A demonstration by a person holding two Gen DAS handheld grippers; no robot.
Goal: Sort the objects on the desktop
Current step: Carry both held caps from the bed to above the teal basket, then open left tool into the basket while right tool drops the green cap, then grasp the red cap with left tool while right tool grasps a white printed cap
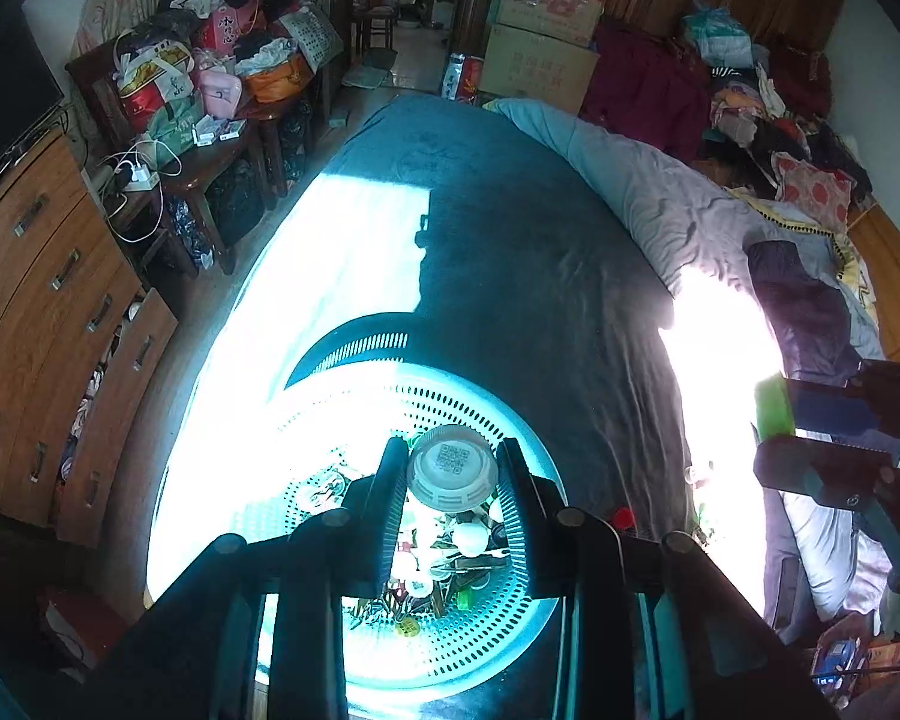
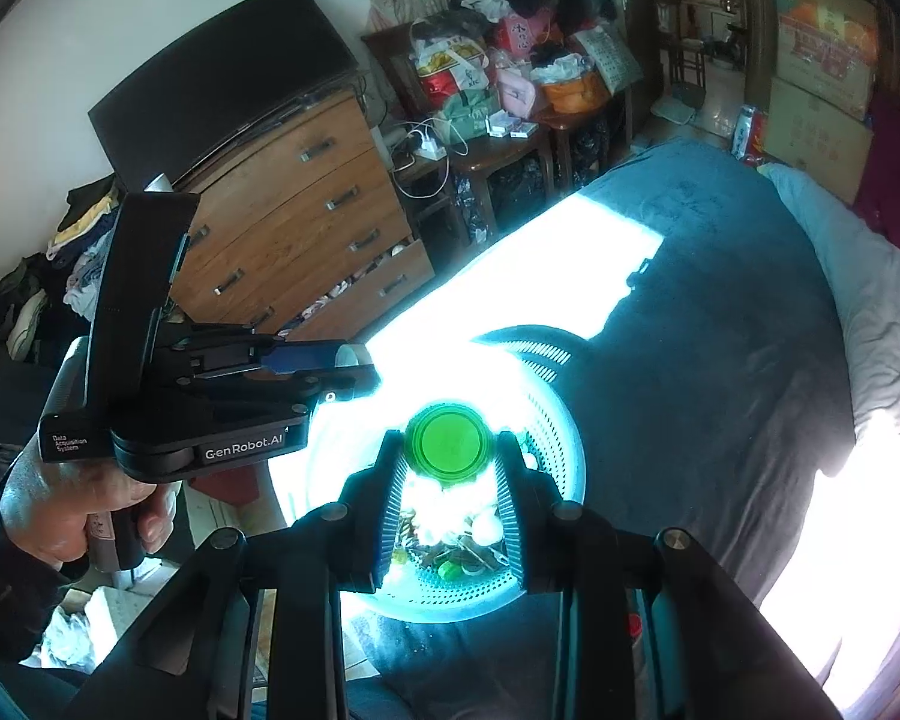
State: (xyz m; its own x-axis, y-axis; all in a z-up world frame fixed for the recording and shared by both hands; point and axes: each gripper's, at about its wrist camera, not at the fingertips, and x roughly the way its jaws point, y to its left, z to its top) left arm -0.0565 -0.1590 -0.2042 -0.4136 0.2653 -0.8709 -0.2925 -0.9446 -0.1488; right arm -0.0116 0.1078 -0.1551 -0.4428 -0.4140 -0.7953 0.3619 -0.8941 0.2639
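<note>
My left gripper (image 1: 452, 474) is shut on a white bottle cap (image 1: 452, 468) with a QR code, held above a round turquoise perforated basket (image 1: 498, 618) full of several small caps and bits. My right gripper (image 2: 450, 450) is shut on a green bottle cap (image 2: 450, 443), held above the same basket (image 2: 561, 420). The right gripper also shows at the right edge of the left wrist view (image 1: 777, 426) with the green cap (image 1: 773, 405). The left gripper shows in the right wrist view (image 2: 354, 372), held by a hand.
The basket sits on a dark blue bedspread (image 1: 540, 252) with bright sunlit patches. A second basket rim (image 1: 354, 342) lies behind it. A wooden dresser (image 1: 36, 300) stands left, a cluttered side table (image 1: 210, 144) beyond it, and a rumpled quilt (image 1: 690, 204) to the right.
</note>
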